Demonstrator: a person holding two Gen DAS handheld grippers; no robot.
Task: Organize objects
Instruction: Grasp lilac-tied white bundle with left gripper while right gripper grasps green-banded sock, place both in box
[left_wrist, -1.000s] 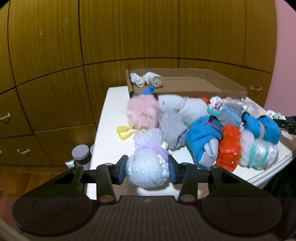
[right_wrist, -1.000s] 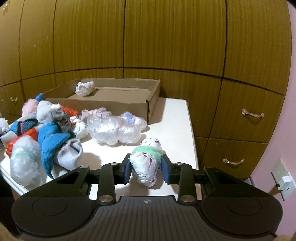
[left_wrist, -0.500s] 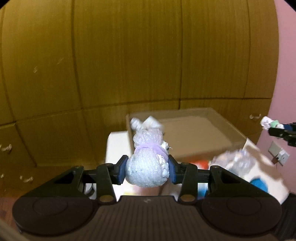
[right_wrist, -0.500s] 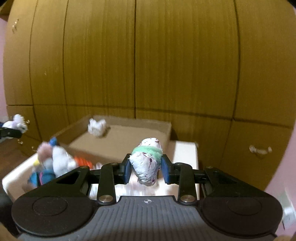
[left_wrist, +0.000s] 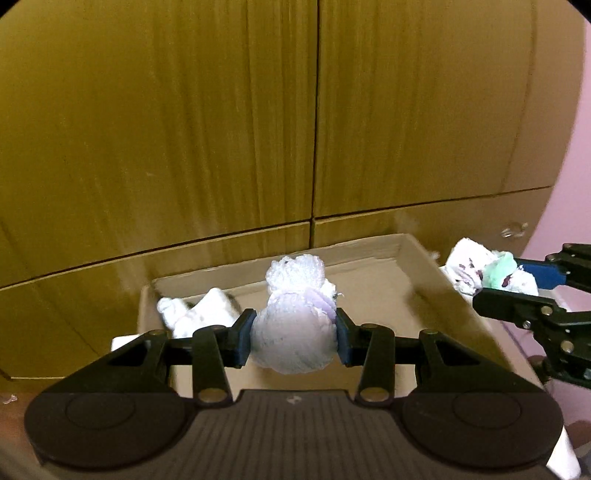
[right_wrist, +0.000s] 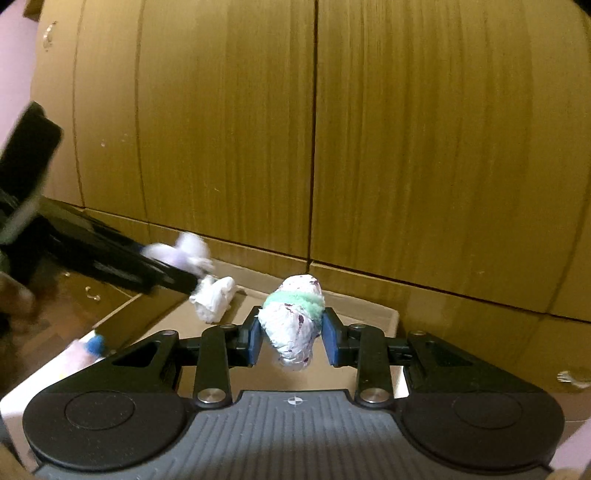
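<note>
Carrying two sock bundles over the box (left_wrist: 369, 258): left gripper (left_wrist: 294, 338) clamped on purple-banded bundle (left_wrist: 293, 332), right gripper (right_wrist: 291, 341) on green-banded bundle (right_wrist: 293, 325). Risk: grippers converging at 3 o'clock, collision knocks one loose.

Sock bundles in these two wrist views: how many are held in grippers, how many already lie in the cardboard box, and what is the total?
Held in a gripper: 2, the purple-banded bundle in the left gripper and the green-banded bundle in the right gripper.
Lying in the cardboard box: 1 white bundle visible; blur may hide more.
Total: 3
</note>
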